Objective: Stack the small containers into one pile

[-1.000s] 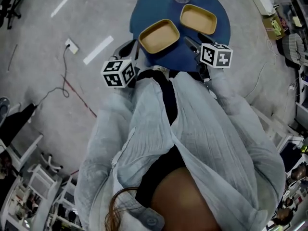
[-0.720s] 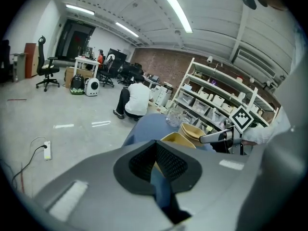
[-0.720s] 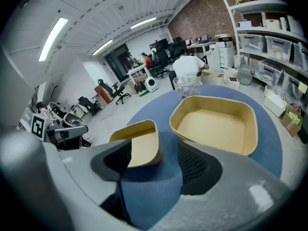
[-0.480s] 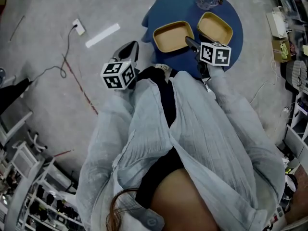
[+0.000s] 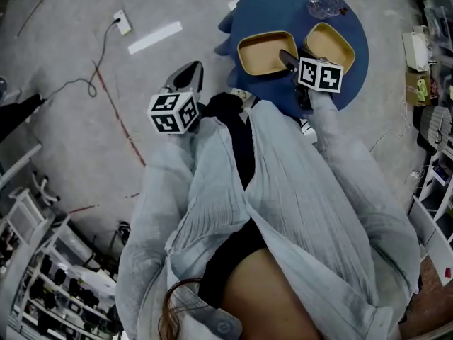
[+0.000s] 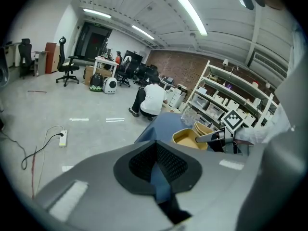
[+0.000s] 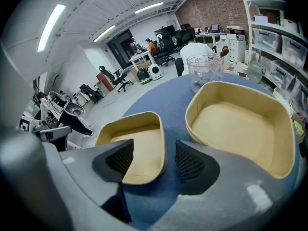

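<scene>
Now the right gripper is closing its jaws astride one wall of a container, likely to lift it; the left gripper idles, jaws together.

Right gripper: jaws closing, straddling right wall of near tan container. One pad inside, other outside, neither pressing. Second tan container just beside it, on right. Both on blue round table. Clear cup behind.
</scene>
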